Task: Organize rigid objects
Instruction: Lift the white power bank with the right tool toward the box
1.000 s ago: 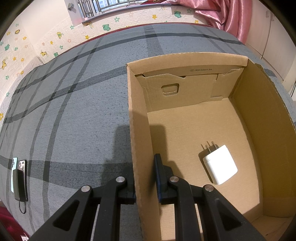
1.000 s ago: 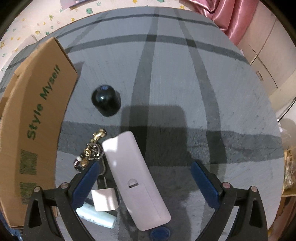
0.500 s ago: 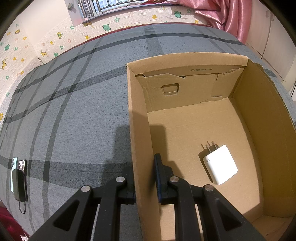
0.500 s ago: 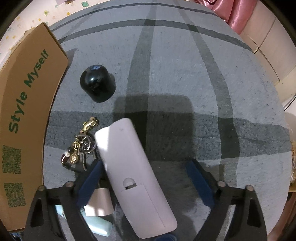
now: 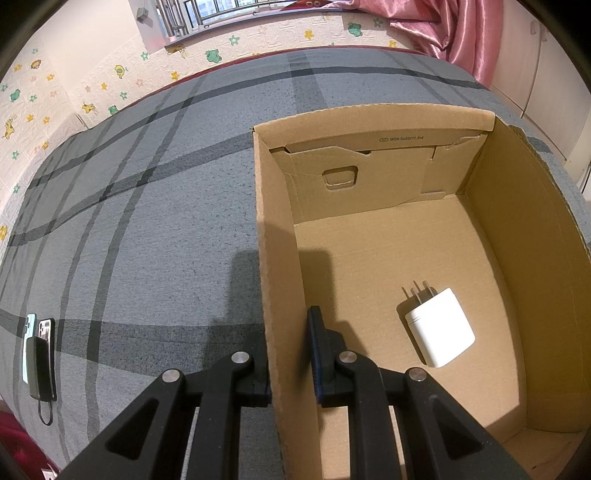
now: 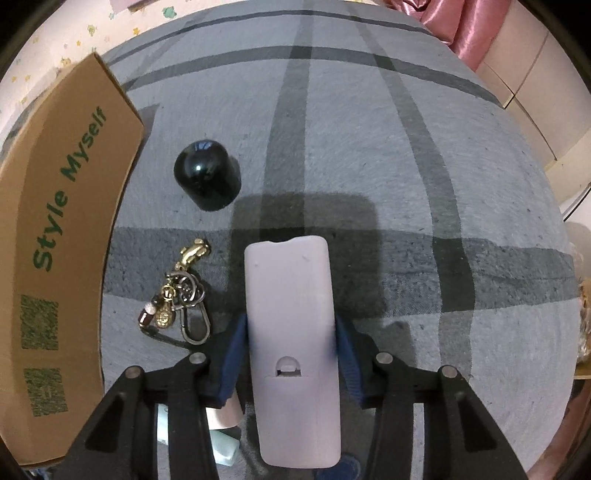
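The left gripper (image 5: 286, 354) pinches the cardboard box (image 5: 280, 258) wall on the bed (image 5: 147, 221). The right gripper's (image 6: 291, 354) fingers (image 6: 234, 358) are closing on the white remote (image 6: 291, 332), touching both sides. A charger (image 5: 437, 326) lies inside the box.

Bedroom at home (plaid bed cover (image 5: 147, 221), pink curtain (image 5: 443, 29))

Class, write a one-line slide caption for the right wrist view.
Right gripper closing on a white remote, back up, beside keys and a black cap.
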`<state>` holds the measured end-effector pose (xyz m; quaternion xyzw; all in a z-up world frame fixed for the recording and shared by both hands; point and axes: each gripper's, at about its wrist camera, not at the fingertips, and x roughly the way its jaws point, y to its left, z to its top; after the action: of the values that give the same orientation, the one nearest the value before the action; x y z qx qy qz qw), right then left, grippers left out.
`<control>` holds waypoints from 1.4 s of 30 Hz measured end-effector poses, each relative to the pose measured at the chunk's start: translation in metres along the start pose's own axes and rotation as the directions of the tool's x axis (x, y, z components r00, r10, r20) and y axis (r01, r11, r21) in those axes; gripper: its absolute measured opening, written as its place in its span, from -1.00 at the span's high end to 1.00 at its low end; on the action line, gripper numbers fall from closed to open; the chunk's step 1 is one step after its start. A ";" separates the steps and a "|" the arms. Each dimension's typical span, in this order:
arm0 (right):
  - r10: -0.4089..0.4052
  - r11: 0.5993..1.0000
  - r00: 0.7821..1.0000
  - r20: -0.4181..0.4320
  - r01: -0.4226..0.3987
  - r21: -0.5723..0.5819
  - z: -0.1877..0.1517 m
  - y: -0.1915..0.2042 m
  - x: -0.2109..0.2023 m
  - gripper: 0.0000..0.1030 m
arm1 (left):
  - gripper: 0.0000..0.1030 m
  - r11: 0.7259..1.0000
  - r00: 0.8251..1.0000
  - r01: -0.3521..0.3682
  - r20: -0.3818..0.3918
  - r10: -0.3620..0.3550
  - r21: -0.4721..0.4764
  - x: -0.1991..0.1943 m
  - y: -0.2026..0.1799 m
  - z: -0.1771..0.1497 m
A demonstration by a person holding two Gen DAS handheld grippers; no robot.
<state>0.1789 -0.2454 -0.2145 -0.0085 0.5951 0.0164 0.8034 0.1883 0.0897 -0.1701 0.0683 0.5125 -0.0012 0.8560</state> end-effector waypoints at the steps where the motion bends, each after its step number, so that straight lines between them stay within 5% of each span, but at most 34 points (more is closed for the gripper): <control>1: -0.002 1.000 1.000 0.003 0.002 0.001 -0.001 -0.001 -0.001 0.04 | 0.69 1.000 1.000 0.000 0.000 0.000 0.000 0.000 0.000 0.000; 33: 0.000 1.000 0.993 0.115 0.002 -0.023 0.024 0.014 -0.061 0.16 | 0.69 1.000 1.000 0.003 0.001 -0.003 -0.001 0.000 0.001 0.001; 35: 0.003 1.000 0.993 0.121 0.000 -0.028 0.025 0.015 -0.065 0.30 | 0.69 1.000 1.000 0.004 0.001 -0.004 -0.003 0.000 0.001 0.000; 36: 0.007 1.000 0.993 0.121 -0.003 -0.031 0.026 0.016 -0.066 0.70 | 0.70 1.000 1.000 0.005 0.000 -0.005 -0.004 0.000 0.001 0.000; 42: 0.009 0.999 0.994 0.111 -0.004 -0.044 0.027 0.019 -0.065 0.68 | 0.70 1.000 1.000 0.007 0.001 -0.007 -0.004 0.000 0.002 0.000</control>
<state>0.1856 -0.2262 -0.1444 -0.0231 0.5491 0.0323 0.8348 0.1885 0.0912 -0.1700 0.0650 0.5123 -0.0030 0.8563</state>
